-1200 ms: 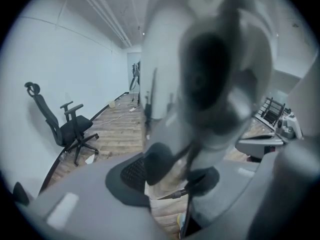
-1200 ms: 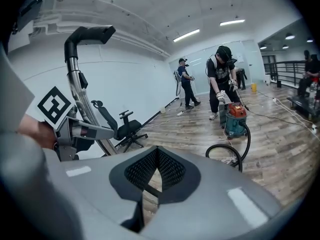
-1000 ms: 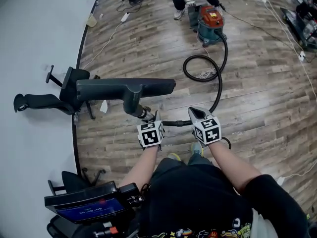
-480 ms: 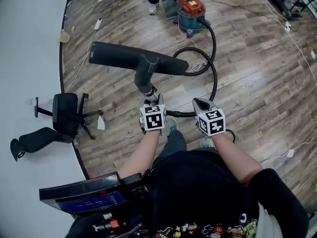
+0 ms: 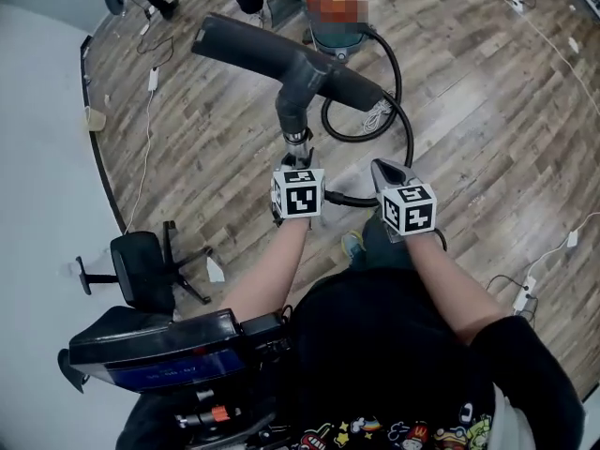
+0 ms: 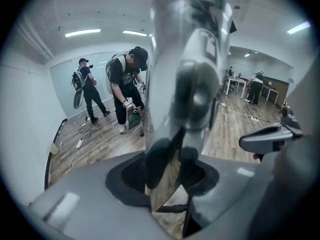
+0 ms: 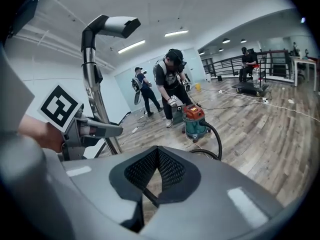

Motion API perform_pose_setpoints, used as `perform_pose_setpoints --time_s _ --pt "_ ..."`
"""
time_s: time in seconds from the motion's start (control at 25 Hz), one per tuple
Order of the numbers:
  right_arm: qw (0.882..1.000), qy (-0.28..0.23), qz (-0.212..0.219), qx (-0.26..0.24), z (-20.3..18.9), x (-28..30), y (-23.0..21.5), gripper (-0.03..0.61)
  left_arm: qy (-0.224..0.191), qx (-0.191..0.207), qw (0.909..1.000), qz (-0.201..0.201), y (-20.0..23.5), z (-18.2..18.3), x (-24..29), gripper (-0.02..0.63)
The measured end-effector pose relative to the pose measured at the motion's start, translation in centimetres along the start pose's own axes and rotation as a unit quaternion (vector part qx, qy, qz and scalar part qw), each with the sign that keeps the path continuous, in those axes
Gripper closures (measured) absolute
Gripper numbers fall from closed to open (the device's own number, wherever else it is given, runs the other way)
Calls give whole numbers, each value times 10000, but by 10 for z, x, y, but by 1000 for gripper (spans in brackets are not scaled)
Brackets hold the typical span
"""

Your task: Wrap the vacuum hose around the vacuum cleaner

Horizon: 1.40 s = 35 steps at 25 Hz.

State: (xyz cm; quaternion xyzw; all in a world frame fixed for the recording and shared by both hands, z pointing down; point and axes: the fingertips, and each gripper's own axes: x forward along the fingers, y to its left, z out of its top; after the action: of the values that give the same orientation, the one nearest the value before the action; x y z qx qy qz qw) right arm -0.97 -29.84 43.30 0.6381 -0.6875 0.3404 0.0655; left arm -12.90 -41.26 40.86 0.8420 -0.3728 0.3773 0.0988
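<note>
Left gripper [image 5: 300, 165]: your fingers are clamped on the chrome wand [image 6: 190, 84], and the tube fills the gap between the pads. Right gripper [image 5: 385, 176]: jaws drawn narrow, with a dark strip in the slit that I read as the vacuum hose [image 5: 406, 129]. Hose location: it runs sideways from just behind your left fingers to the right fingers. From there it loops out beyond the right fingertips to the vacuum cleaner [image 7: 194, 120], well ahead of both grippers. Nothing is wrapped yet. Risks, as judged: the wand looks top-heavy, with the floor nozzle [image 5: 281, 52] raised past your left fingertips. Smooth chrome could turn in the pads and swing the nozzle toward the person [image 7: 172, 84] bent over the vacuum cleaner. A hard pull at the right fingers could drag or tip the vacuum cleaner, or kink the slack loop. Axes: the wand's long axis runs up and away from your left fingers, near upright. The nozzle lies crosswise to the wand, and the hose lies crosswise between the two sets of fingers.
</note>
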Motion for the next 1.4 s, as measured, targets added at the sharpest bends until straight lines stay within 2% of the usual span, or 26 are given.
perform_pose_setpoints --time_s 0.28,0.48,0.64,0.84,0.96,1.08,1.16,1.24,1.32,1.4 --pt "9985 -272 -308 349 82 88 -67 555 61 675 9967 -446 13 101 111 459" --pt "9937 -415 -541 889 134 140 -130 555 279 1258 9898 -613 7 167 191 459" --pt "9869 -613 -857 1226 172 165 -178 555 366 1710 9809 -850 -11 217 247 459" --pt "9730 -850 -1407 1622 187 193 -220 555 363 2294 9622 -1422 -28 245 305 459" --pt "9611 -899 -1825 1870 186 216 -234 555 356 2695 9449 -1822 -32 256 345 459" --pt "9449 -925 -2314 2123 186 246 -243 555 404 3148 9194 -2325 -32 266 392 459" --pt "9278 -974 -2742 2333 184 266 -247 555 379 3531 8955 -2682 -32 271 421 459" --pt "9002 -1076 -3239 2703 176 279 -245 555 346 3977 8672 -2975 -31 271 444 459" --pt "8729 -1202 -3606 3060 167 289 -245 555 253 4391 8423 -3117 -35 271 467 459" --pt "8575 -1237 -3771 3275 156 301 -246 555 171 4747 8203 -3185 -44 264 488 459"
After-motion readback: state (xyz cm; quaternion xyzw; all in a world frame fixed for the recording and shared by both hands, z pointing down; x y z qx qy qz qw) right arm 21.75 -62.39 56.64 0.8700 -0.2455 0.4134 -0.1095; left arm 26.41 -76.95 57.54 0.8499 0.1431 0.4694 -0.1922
